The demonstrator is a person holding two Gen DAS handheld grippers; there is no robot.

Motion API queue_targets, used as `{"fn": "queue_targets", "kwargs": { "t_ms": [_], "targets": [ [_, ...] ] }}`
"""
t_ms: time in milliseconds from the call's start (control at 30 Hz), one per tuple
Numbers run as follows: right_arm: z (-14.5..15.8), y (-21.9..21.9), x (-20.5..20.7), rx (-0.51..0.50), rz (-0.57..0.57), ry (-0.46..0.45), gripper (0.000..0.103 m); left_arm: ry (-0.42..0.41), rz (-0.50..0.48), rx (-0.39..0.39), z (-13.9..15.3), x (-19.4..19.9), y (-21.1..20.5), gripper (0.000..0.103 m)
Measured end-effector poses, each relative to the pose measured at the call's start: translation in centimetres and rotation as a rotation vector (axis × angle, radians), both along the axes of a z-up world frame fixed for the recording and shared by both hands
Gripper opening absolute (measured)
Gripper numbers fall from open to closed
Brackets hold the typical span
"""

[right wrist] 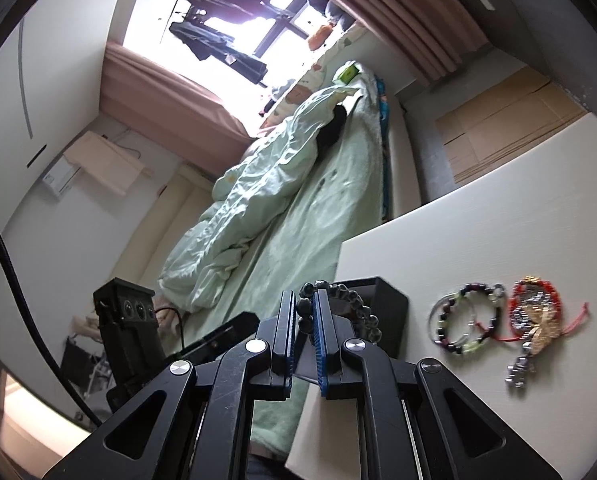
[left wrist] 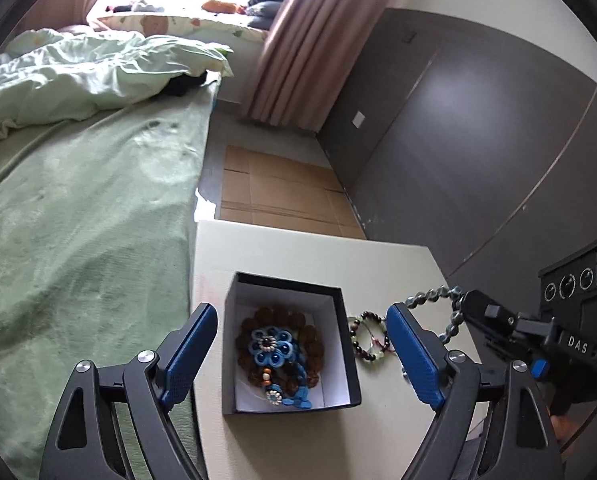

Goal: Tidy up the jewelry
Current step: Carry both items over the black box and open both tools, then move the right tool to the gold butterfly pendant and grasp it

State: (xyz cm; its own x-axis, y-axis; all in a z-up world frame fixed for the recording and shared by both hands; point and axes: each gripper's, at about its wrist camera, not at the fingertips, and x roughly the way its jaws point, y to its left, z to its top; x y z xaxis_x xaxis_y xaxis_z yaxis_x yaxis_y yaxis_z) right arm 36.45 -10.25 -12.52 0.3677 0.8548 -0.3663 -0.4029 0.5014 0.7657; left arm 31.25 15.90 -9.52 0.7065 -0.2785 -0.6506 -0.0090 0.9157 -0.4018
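A black box (left wrist: 348, 344) with a white lining stands on the pale table (left wrist: 298, 248). Inside lie a brown bead bracelet (left wrist: 310, 332) and a blue flower ornament (left wrist: 268, 344). My left gripper (left wrist: 301, 312) hangs over the box, open, with nothing between its blue pads. My right gripper (right wrist: 304, 300) is shut on a grey bead bracelet (right wrist: 354, 300), held above the table to the right of the box (right wrist: 390, 312). The same grey bracelet (left wrist: 430, 294) dangles from the right gripper (left wrist: 468, 300) in the left wrist view. A dark-and-green bead bracelet (left wrist: 368, 338) lies just right of the box.
A red cord bracelet with metal charms (right wrist: 538, 312) lies on the table beside the dark-and-green bracelet (right wrist: 466, 320). A bed with green covers (left wrist: 78, 220) runs along the table's left edge. Flattened cardboard (left wrist: 282, 188) lies on the floor beyond the table.
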Motion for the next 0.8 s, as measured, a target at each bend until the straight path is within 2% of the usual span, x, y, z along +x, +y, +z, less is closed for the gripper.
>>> {"fn": "queue_targets", "kwargs": {
  "t_ms": [233,367,433,467,500,667,800],
  "targets": [
    [-0.3,3.4,0.5,0.004,0.067,0.014,0.011,-0.017,0.038,-0.024,0.3,-0.4,1.5,0.087],
    [-0.5,5.7,1.1,-0.053,0.070,0.019,0.011,-0.018,0.046,-0.026,0.2,-0.5,1.9,0.087],
    [-0.8,6.4,1.6,-0.084,0.076,0.044,0.019,-0.019,0.055,-0.021,0.2,-0.6,2.1,0.087],
    [-0.9,6.7,1.8,-0.109,0.070,0.055,0.045,-0.017,0.061,-0.018,0.2,-0.6,2.2,0.087],
    [-1.0,6.7,1.9,-0.138,0.053,0.064,0.065,-0.015,0.063,-0.019,0.1,-0.6,2.3,0.087],
    [-0.6,3.9,1.5,-0.106,-0.007,0.059,0.066,-0.015,0.060,-0.032,0.1,-0.6,2.4,0.092],
    [-0.7,1.1,1.2,-0.142,-0.065,0.074,0.066,-0.023,0.048,-0.037,0.3,-0.7,1.9,0.094]
  ]
}}
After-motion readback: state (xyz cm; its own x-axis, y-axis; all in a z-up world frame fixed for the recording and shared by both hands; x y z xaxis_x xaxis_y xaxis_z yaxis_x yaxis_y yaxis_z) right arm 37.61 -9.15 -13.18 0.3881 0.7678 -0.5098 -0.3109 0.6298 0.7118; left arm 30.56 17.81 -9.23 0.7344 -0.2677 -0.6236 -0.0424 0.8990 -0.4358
